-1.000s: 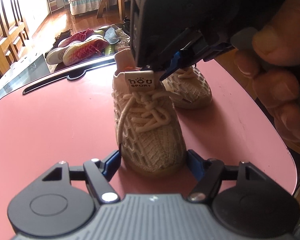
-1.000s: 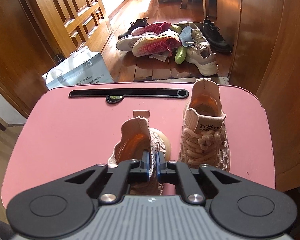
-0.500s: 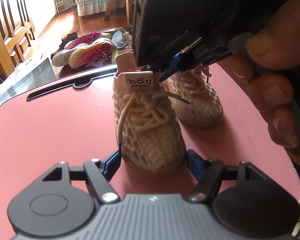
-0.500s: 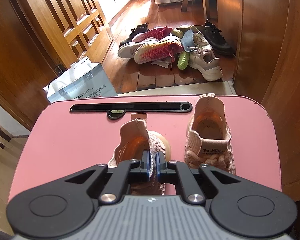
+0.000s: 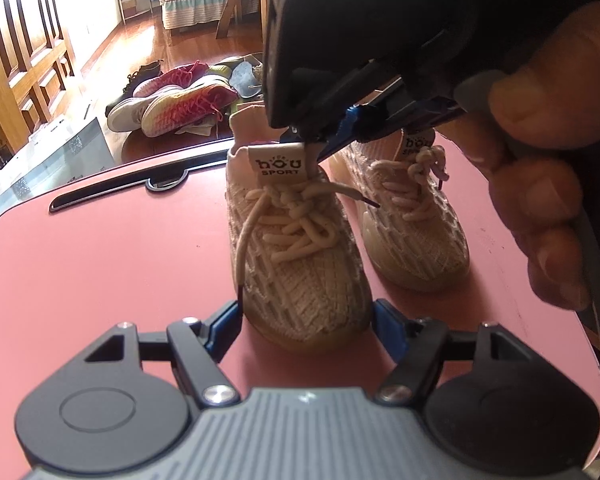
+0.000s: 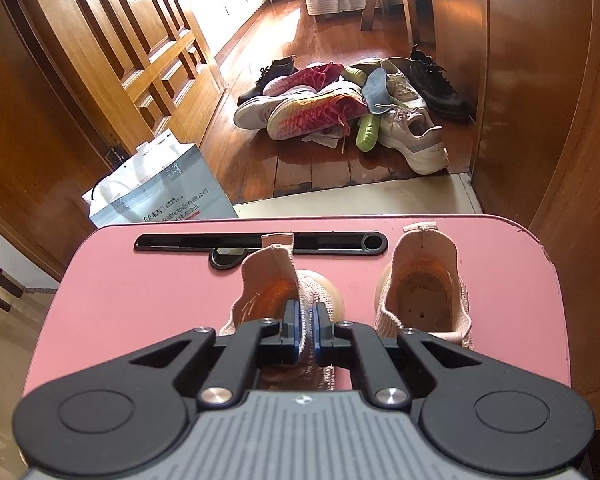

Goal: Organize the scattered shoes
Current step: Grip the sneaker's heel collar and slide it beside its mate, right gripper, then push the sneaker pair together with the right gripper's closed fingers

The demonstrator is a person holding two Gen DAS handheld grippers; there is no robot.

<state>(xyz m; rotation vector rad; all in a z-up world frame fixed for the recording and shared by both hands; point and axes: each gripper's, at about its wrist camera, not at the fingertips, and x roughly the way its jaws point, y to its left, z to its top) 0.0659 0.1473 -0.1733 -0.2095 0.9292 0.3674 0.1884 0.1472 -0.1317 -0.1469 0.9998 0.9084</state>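
My left tongs [image 5: 306,320] clamp the toe of the near beige sneaker [image 5: 296,240] on the pink surface [image 5: 100,264]. My right tongs [image 6: 305,330] pinch that same shoe's collar. Its mate [image 6: 424,292] stands just beside it; more shoes [image 6: 340,108] lie heaped on the floor.
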